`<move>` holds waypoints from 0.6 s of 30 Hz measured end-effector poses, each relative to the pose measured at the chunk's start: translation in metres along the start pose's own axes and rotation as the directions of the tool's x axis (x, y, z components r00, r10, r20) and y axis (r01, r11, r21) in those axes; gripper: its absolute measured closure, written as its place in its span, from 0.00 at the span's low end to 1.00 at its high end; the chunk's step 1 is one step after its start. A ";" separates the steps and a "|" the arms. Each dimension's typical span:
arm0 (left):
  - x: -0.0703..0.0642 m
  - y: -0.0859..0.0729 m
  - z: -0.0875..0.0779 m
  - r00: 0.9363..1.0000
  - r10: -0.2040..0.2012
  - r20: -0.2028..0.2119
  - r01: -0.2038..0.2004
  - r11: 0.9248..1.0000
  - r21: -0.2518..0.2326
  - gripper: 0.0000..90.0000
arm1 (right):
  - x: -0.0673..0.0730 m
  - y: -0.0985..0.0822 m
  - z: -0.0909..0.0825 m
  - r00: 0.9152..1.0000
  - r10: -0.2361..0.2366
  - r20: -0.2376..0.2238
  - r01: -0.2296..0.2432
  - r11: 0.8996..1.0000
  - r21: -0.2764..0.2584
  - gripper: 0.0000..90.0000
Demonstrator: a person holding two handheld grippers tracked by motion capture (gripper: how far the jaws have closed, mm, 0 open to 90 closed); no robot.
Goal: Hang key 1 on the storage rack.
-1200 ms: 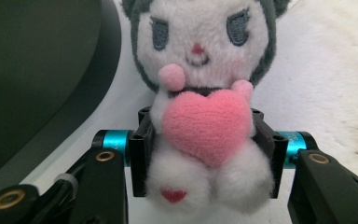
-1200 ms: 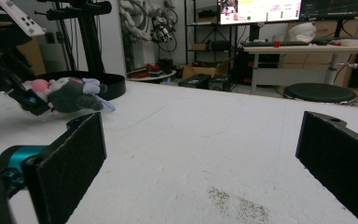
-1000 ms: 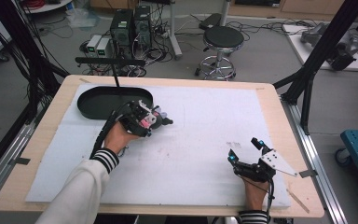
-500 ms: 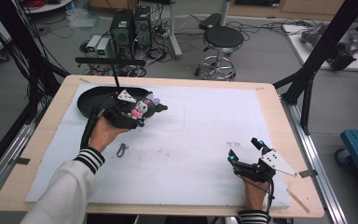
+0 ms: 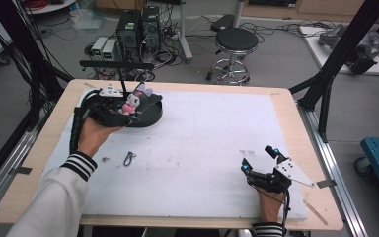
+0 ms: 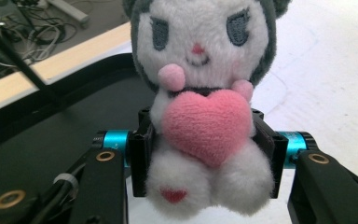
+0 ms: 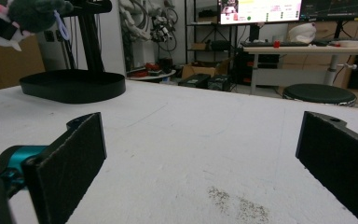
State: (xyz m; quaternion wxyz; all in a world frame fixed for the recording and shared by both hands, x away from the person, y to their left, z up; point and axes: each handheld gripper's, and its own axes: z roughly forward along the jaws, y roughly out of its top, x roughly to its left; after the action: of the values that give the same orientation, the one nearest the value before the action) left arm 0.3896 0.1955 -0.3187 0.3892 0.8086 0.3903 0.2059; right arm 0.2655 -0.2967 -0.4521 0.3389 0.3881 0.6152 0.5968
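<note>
One plush toy (image 6: 200, 107), one black tray (image 5: 150, 116), one metal clip (image 5: 129, 158), two tools, one stool (image 5: 234, 39)

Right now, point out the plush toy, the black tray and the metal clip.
plush toy (image 6: 208, 126), left gripper view, pink heart.
black tray (image 7: 74, 88), right gripper view, side wall.
metal clip (image 5: 129, 158), high view, its middle.

I see the white foam sheet (image 5: 187, 148) on the bench lying open across its middle and right. A small metal clip (image 5: 129, 158) sits near left. At far left, the oval black tray (image 5: 150, 116) and a black T-shaped stand (image 5: 120, 69) block low passage.
</note>
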 end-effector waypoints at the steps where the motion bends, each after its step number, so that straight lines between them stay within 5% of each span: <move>1: 0.002 0.000 -0.003 1.000 0.002 -0.009 -0.002 1.000 -0.002 0.57 | 0.000 0.000 0.000 1.000 0.000 0.000 0.000 1.000 0.000 0.01; 18: 0.038 0.006 -0.029 0.992 -0.080 -0.102 0.073 0.995 -0.074 0.57 | 0.001 0.000 0.000 1.000 0.003 0.001 -0.003 1.000 0.003 0.01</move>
State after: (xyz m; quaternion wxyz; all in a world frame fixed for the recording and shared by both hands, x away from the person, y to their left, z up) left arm 0.3973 0.2372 -0.2953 0.4037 0.7670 0.4335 0.2467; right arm 0.2651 -0.2960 -0.4520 0.3376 0.3897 0.6154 0.5962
